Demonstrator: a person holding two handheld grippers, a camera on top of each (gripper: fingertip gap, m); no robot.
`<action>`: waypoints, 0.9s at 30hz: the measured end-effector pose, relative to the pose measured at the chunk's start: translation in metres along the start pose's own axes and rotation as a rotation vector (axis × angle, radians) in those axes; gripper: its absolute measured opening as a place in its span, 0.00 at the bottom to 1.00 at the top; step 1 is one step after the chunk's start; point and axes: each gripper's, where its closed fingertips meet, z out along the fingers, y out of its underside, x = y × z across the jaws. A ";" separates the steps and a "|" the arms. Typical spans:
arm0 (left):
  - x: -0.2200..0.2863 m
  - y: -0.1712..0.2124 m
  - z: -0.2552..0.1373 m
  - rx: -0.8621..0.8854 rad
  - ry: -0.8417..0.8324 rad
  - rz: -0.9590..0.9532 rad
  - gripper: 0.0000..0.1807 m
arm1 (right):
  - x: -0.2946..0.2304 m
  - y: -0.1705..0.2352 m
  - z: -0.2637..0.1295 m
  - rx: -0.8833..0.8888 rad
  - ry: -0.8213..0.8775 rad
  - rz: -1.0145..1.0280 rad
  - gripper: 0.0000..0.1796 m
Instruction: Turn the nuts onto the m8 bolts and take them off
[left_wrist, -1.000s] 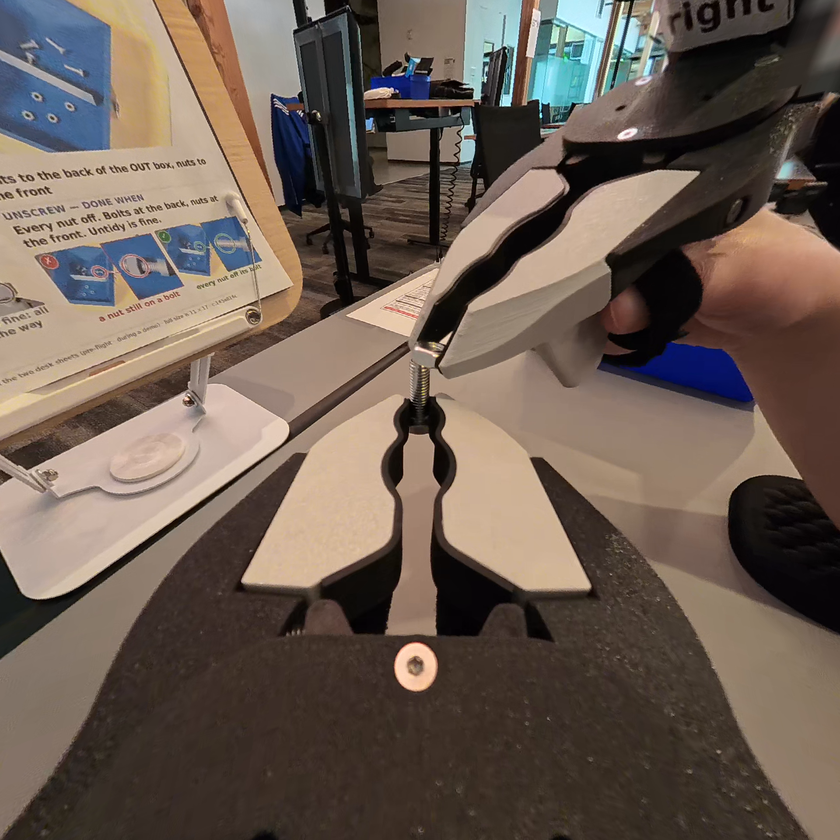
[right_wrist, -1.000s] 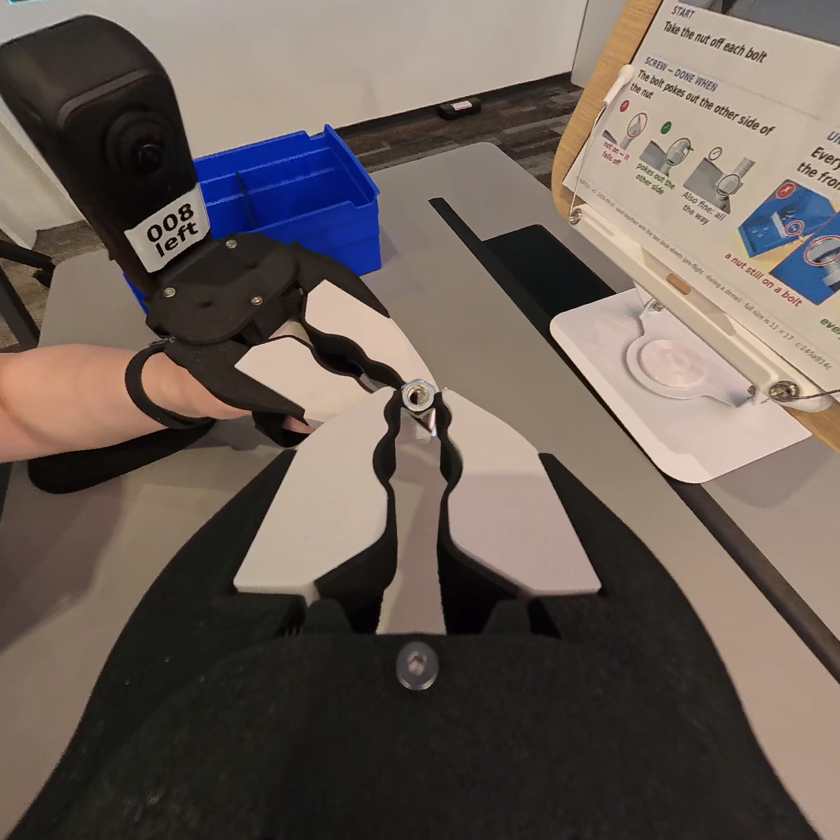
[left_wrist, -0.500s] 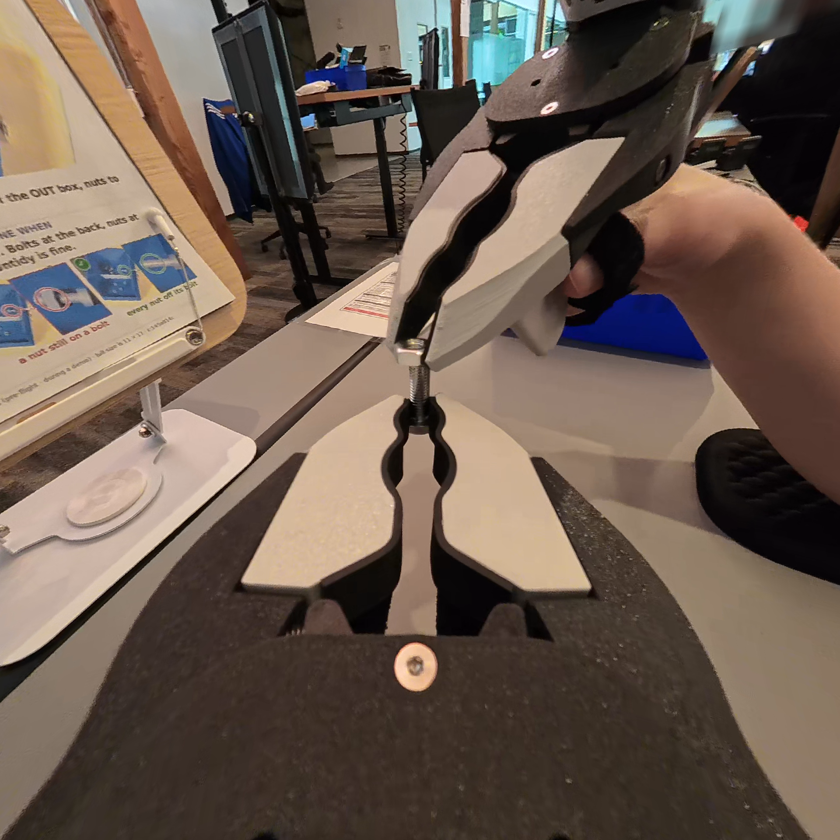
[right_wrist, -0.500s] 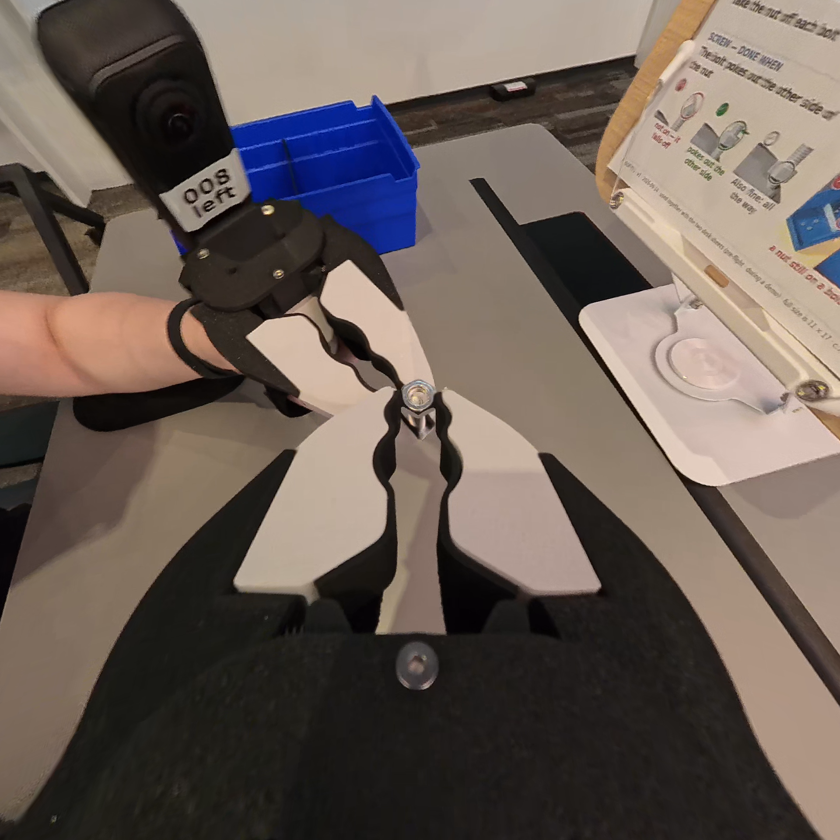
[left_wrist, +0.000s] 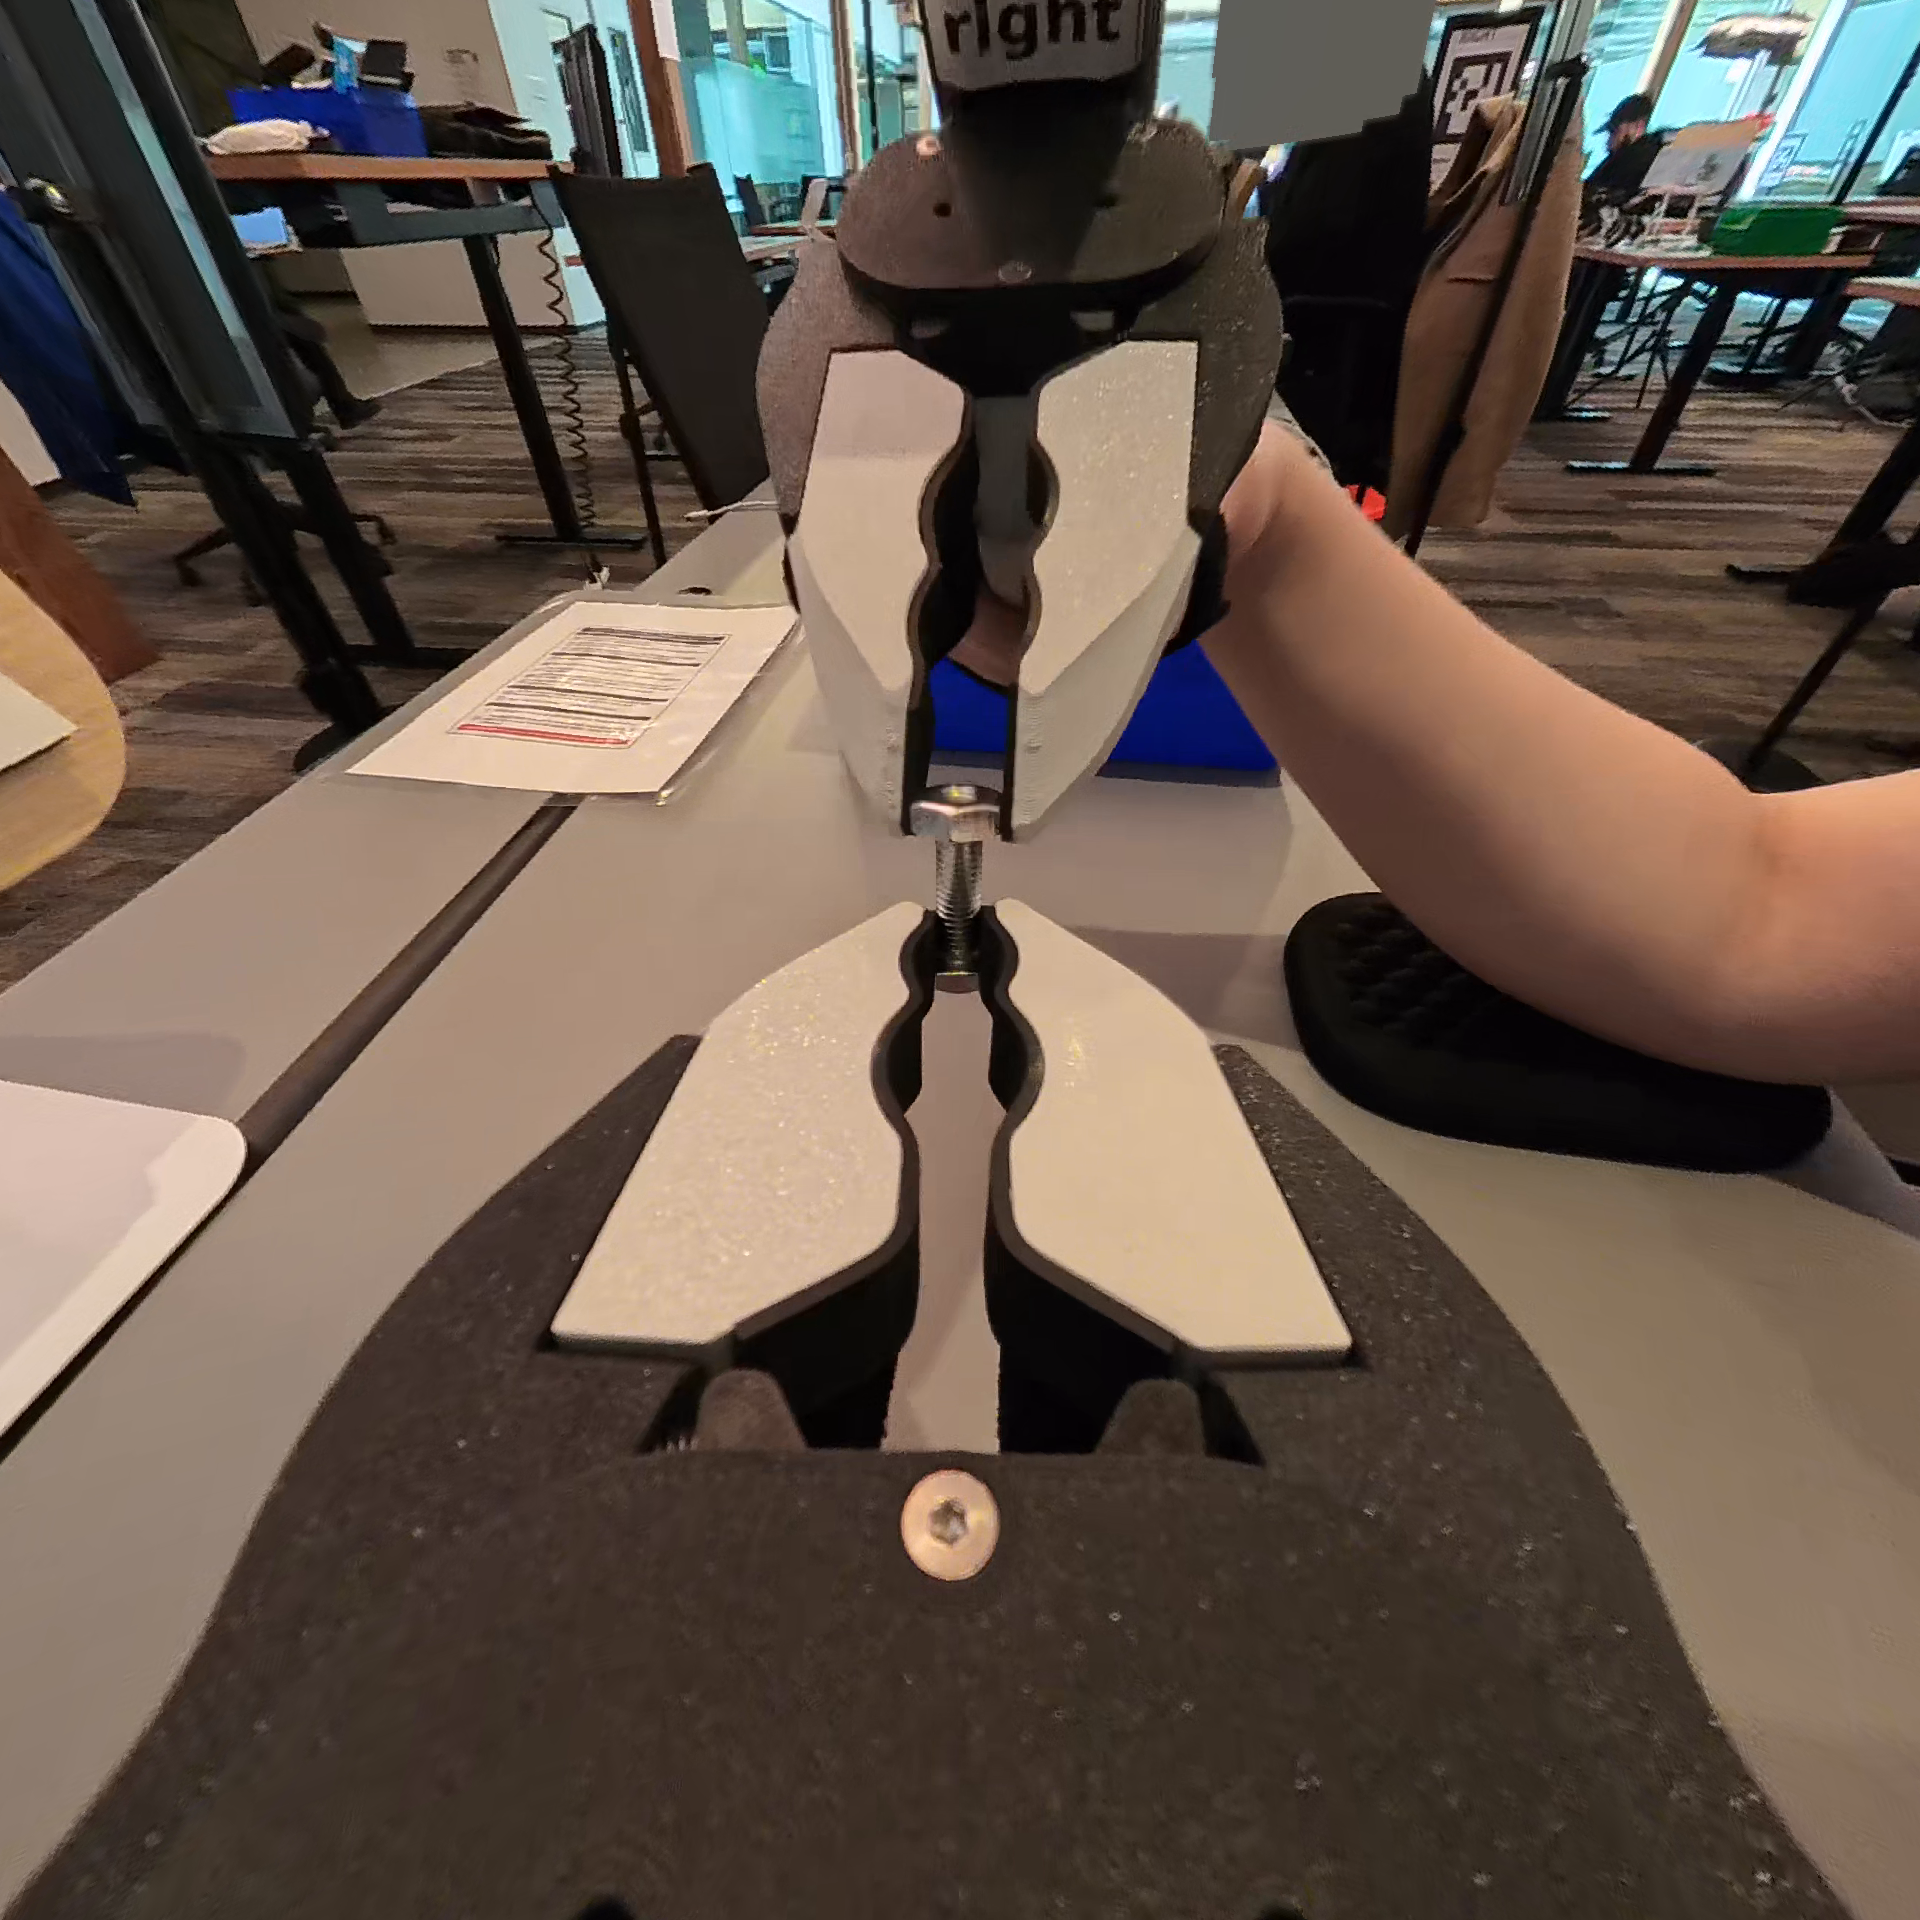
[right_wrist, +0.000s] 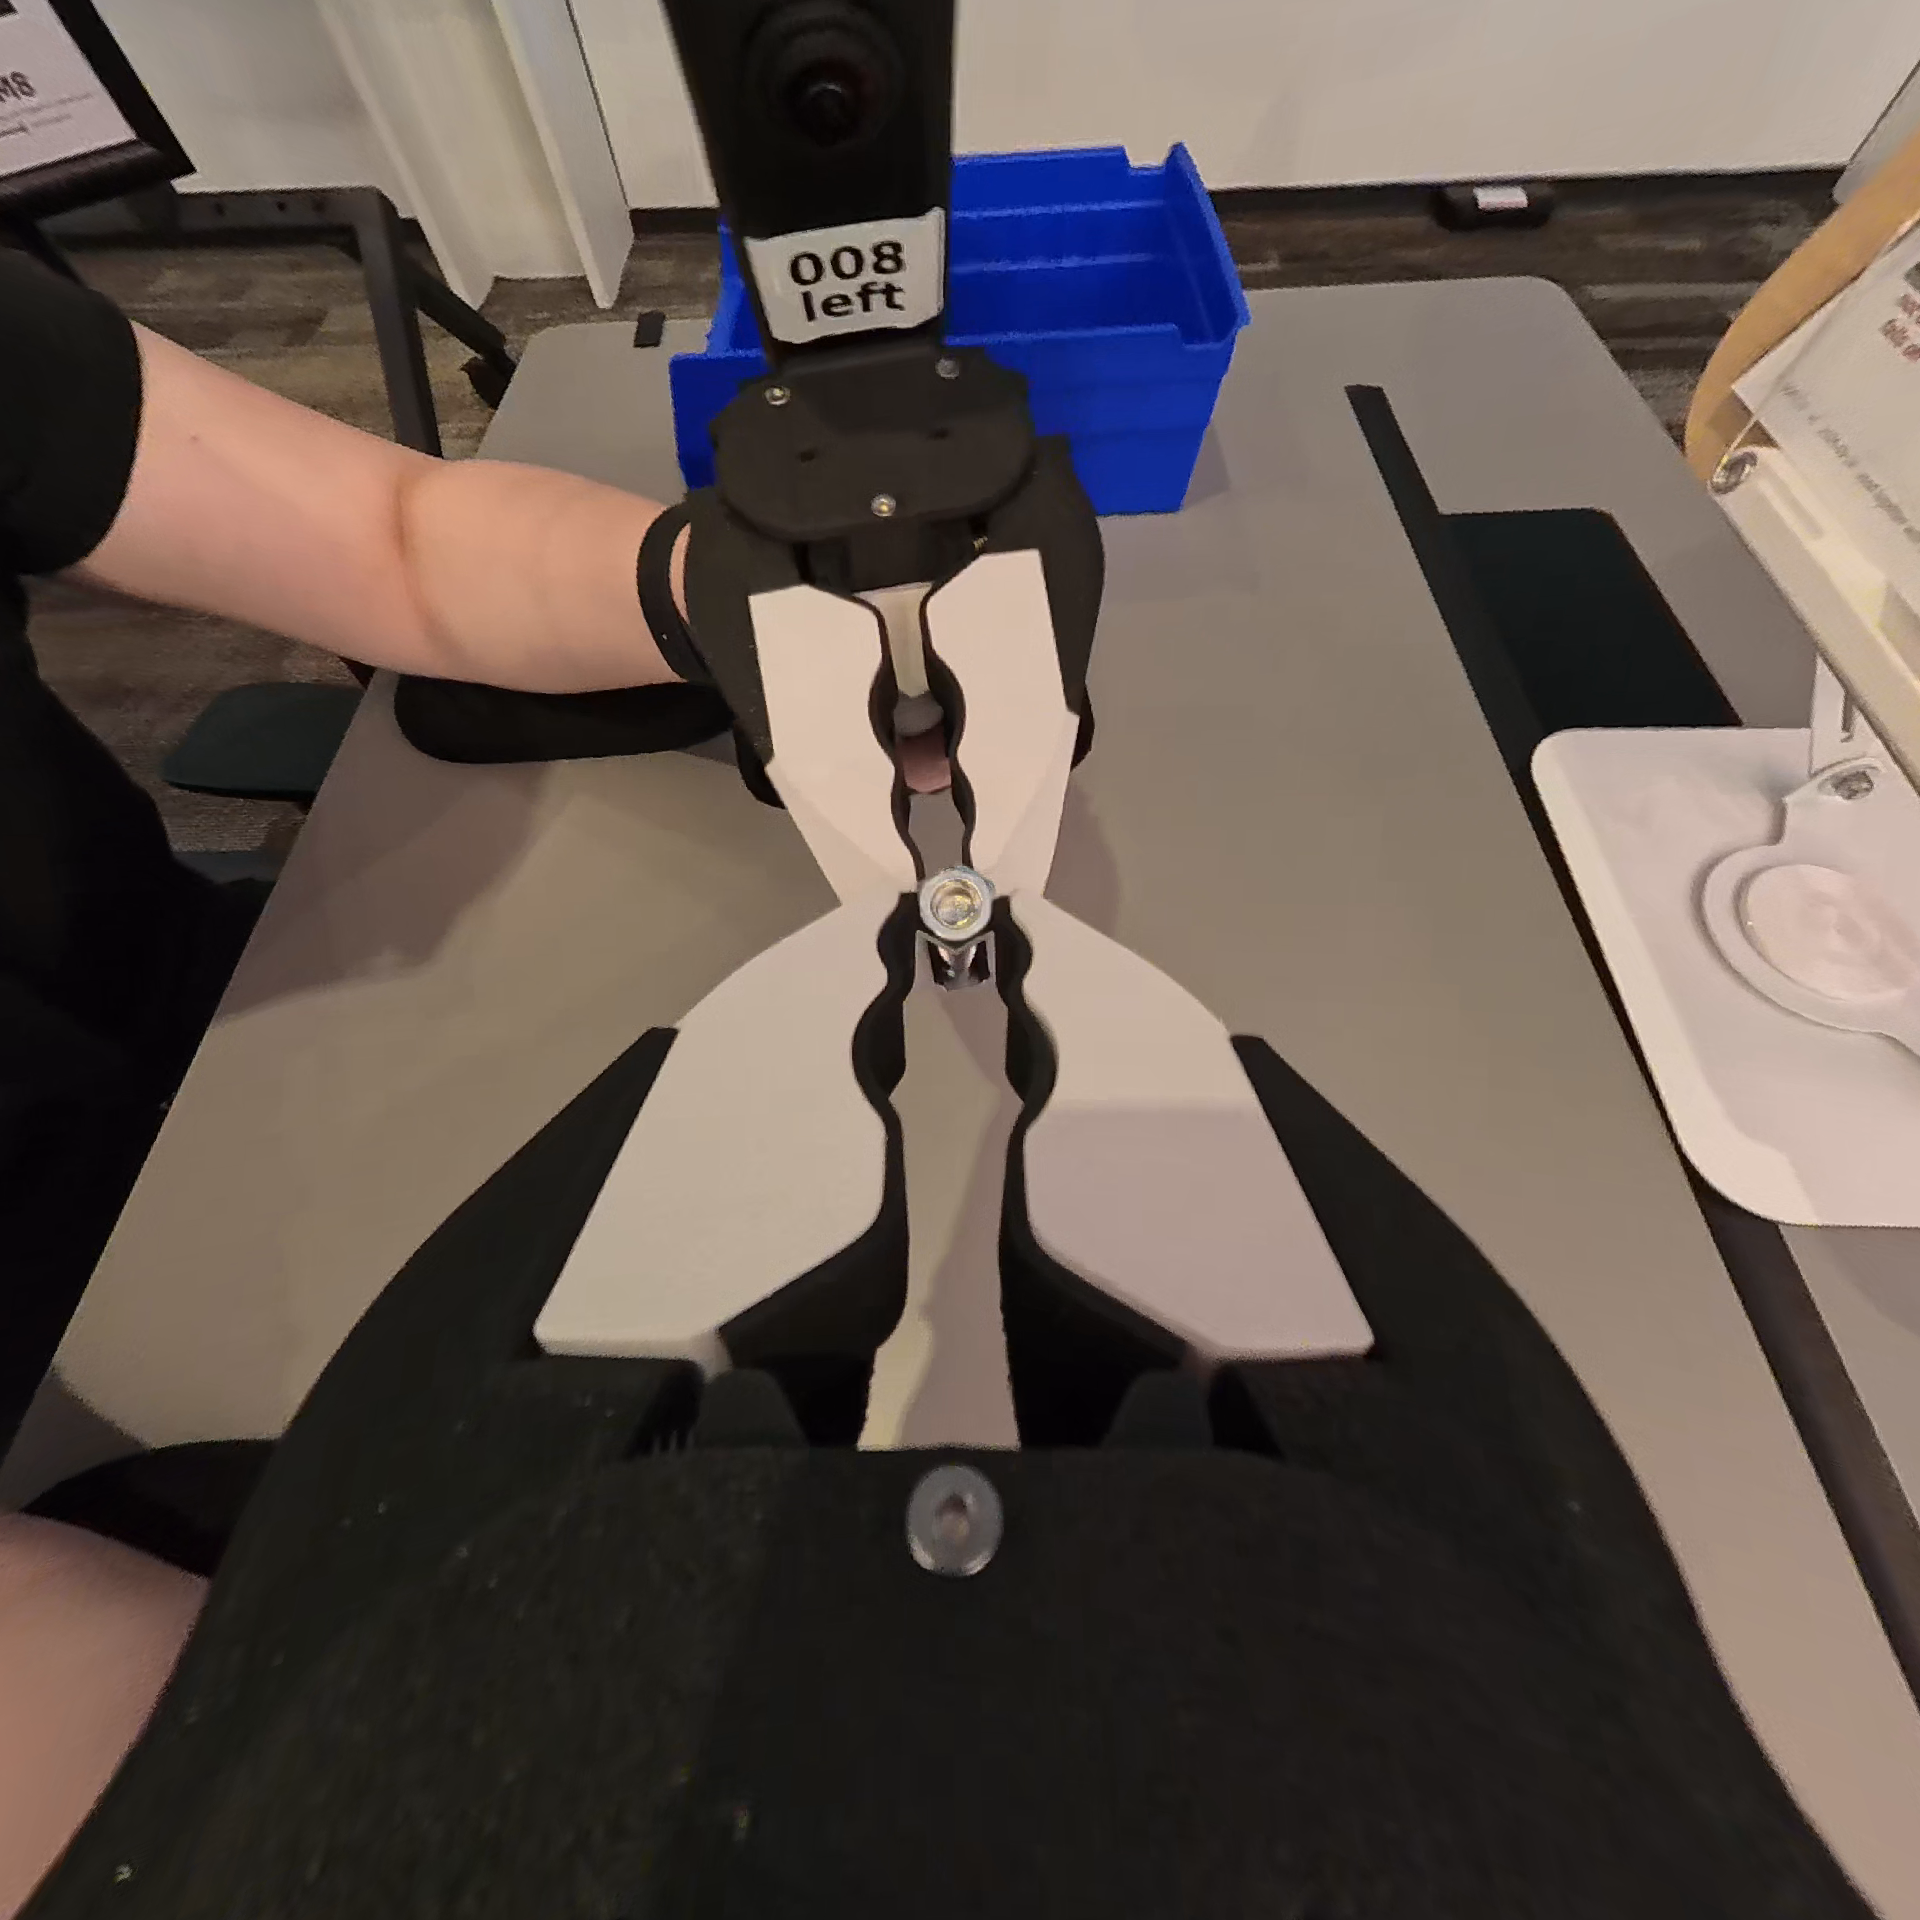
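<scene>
Threaded silver steel bolt (left_wrist: 953, 902) stands upright, long axis vertical, lower end clamped in the left gripper (left_wrist: 956, 940). The right gripper (left_wrist: 957, 821) pinches the silver hex nut (left_wrist: 954, 814) at its top.

Grey table (right_wrist: 1247, 727): blue bin (right_wrist: 1101, 343) at far edge, white stand base (right_wrist: 1662, 935), black pad (left_wrist: 1538, 1049), paper sheet (left_wrist: 592, 696).

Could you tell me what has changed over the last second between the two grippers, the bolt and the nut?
The right gripper swung round from a slanted approach to face the left gripper head-on, turning the nut. Nothing was released: it stays shut on the nut, and the left gripper stays shut on the bolt.
</scene>
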 end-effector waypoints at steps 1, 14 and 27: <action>-0.002 0.002 0.001 -0.013 -0.021 0.008 0.04 | 0.002 0.002 0.001 -0.016 0.012 0.019 0.08; -0.055 0.006 -0.021 -0.115 -0.412 0.019 0.04 | 0.048 -0.014 0.024 0.009 0.255 0.324 0.08; -0.070 0.005 -0.035 -0.089 -0.477 -0.062 0.04 | 0.062 -0.026 0.036 0.084 0.368 0.395 0.08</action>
